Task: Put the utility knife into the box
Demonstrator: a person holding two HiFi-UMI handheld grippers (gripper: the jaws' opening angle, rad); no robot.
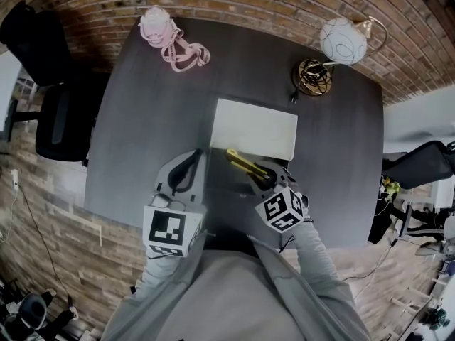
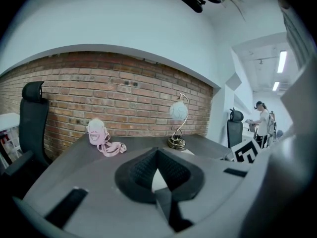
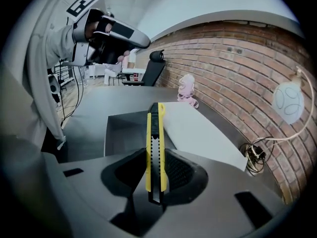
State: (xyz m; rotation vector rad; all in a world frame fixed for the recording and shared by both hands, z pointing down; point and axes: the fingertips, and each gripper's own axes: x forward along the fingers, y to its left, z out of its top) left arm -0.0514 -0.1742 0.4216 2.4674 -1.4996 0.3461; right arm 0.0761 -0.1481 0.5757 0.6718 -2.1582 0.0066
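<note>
A yellow and black utility knife (image 3: 154,138) sticks out forward between the jaws of my right gripper (image 3: 154,168), which is shut on its rear end. In the head view the utility knife (image 1: 244,163) hangs over the open grey box (image 1: 222,190), just in front of the box's raised white lid (image 1: 254,128), with the right gripper (image 1: 264,176) at the box's right side. The right gripper view shows the box's grey wall (image 3: 119,125) below the blade end. My left gripper (image 1: 189,165) is at the box's left edge; its jaws meet with nothing between them (image 2: 157,156).
A pink pouch with straps (image 1: 170,38) lies at the table's far left. A globe lamp (image 1: 343,40) with a brass base and coiled cord (image 1: 313,77) stands far right. A black chair (image 1: 60,119) is left of the table. A person (image 2: 261,120) stands far off.
</note>
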